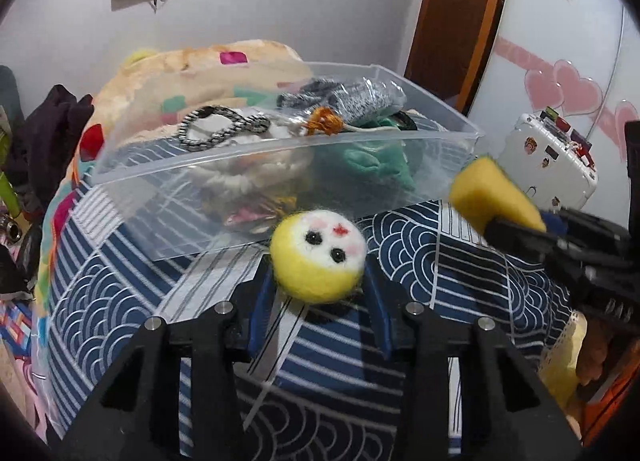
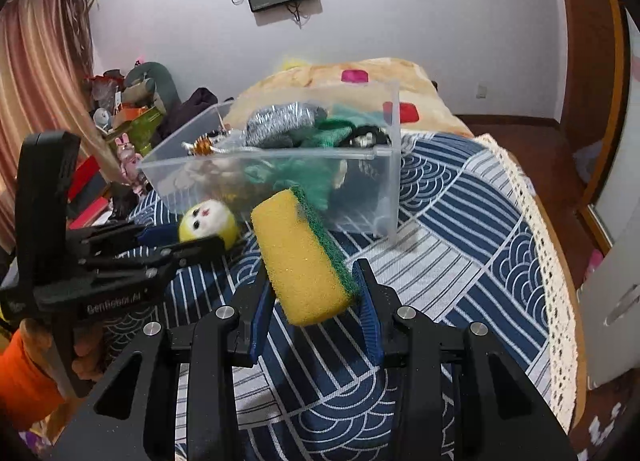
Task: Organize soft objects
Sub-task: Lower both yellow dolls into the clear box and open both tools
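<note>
My left gripper is shut on a yellow felt ball with a white face, held above the blue patterned cloth just in front of the clear plastic box. The ball also shows in the right wrist view. My right gripper is shut on a yellow sponge with a green scrub side, lifted above the cloth before the box. The sponge shows at the right of the left wrist view. The box holds several soft items: grey knit fabric, green cloth, a striped cord.
The box sits on a table covered with blue and white wave-pattern cloth with a lace edge. A large patterned pillow lies behind the box. A white suitcase stands right. Clutter sits at the left.
</note>
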